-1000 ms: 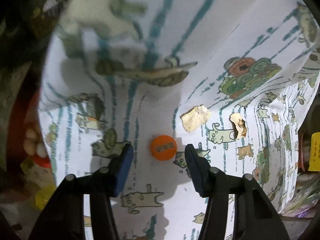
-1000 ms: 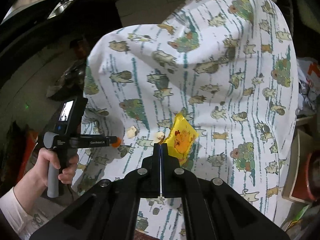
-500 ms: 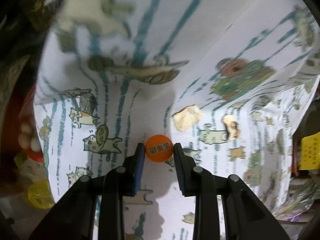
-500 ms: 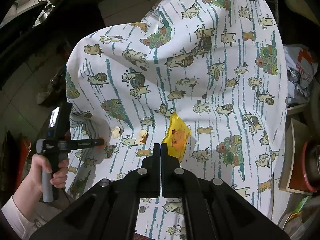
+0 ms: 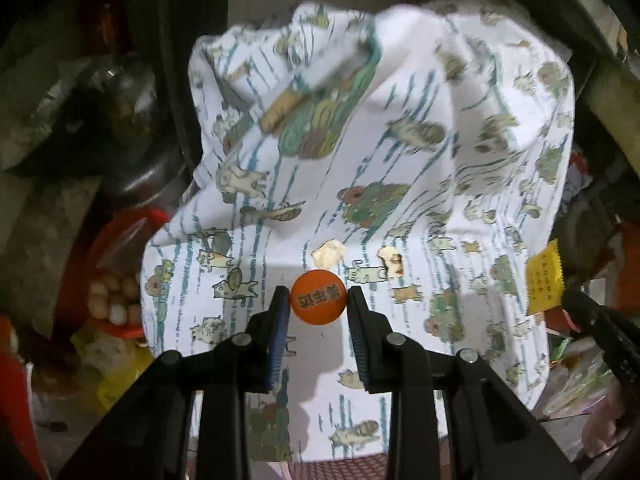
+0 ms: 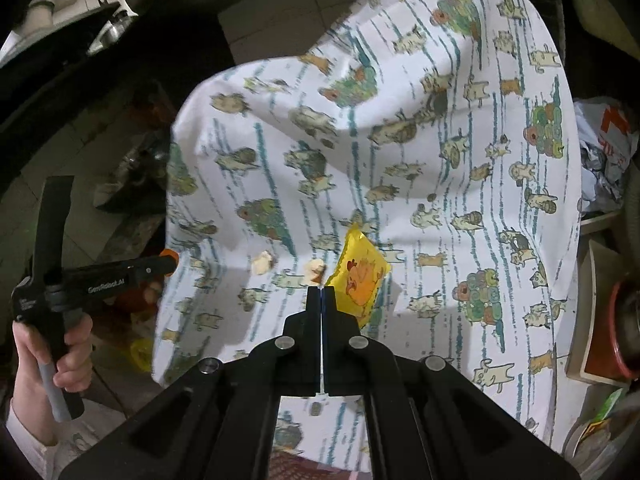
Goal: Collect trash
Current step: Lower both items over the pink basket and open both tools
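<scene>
- Pinching an orange cap (image 5: 318, 298) between its two pads, the left gripper (image 5: 318, 300) holds it clear of the printed cloth (image 5: 440, 184); in the right wrist view the cap shows as an orange dot at the tip of the tool (image 6: 170, 258), out past the cloth's left edge.
- Carrying it well probably means keeping the squeeze even, since a round cap held only by its rim could twist or pop out sideways; a level, unhurried sweep to wherever the trash goes looks safest. No bin shows clearly in either view, so the drop spot is a guess.
- The right gripper (image 6: 321, 292) has its jaws pressed together with nothing between them, hanging just above the cloth, near the yellow packet (image 6: 360, 280).
- It is best kept out of the left hand's (image 6: 60, 344) path until the cap is dropped.
- Count of trash in sight: one orange cap, held; one yellow packet, lying on the cloth; two pale crumb pieces, one (image 5: 329, 253) just beyond the cap and another (image 5: 393, 261) to its right, both on the cloth.
- Clutter around the cloth is too dim to count.
</scene>
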Tool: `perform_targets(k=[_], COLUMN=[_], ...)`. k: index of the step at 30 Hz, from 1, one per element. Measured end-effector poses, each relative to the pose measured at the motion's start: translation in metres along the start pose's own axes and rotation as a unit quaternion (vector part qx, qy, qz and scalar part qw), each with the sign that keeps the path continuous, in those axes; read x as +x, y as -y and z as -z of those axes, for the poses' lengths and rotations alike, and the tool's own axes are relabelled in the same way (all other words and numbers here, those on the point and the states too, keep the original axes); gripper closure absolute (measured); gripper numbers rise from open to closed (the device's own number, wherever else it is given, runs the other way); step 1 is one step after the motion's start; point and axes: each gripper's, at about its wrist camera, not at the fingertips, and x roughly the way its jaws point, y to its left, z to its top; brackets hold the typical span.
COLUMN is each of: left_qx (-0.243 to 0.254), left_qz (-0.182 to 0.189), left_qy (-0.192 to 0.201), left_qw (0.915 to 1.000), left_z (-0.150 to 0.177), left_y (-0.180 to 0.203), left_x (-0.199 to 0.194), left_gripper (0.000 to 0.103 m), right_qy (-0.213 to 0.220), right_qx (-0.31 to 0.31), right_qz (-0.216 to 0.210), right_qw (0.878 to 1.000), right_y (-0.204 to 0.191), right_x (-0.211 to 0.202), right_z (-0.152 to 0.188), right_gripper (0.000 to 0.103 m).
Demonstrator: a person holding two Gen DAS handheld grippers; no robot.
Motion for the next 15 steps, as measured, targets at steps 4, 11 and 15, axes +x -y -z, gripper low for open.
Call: perform_targets(k=[4,11,15], left_qx=[0.002,-0.026,-0.035], left_qz=[0.000,0.015,0.065], left_qy=[0.011,0.017,0.005], left_qw=[0.9999,0.9994,0.9973], left_z=[0.010,0.043,0.063], left_y=[0.006,0.007,0.008], left_x=[-0.038,-0.085,-0.098], left_gripper=[0.076,0.076,0.076], right_qy=[0.022,0.033,0.042], right_qx=[-0.002,0.014,0.014], right_qz=[-0.006,-0.036,-0.078], right_qw=[1.000,0.999,0.996], right_y=[-0.017,-0.039,-0.052], right_x=[-0.032,-0.079,-0.097], right_z=[-0.004,0.014,0.032], right_gripper=[0.102,0.102,0.102])
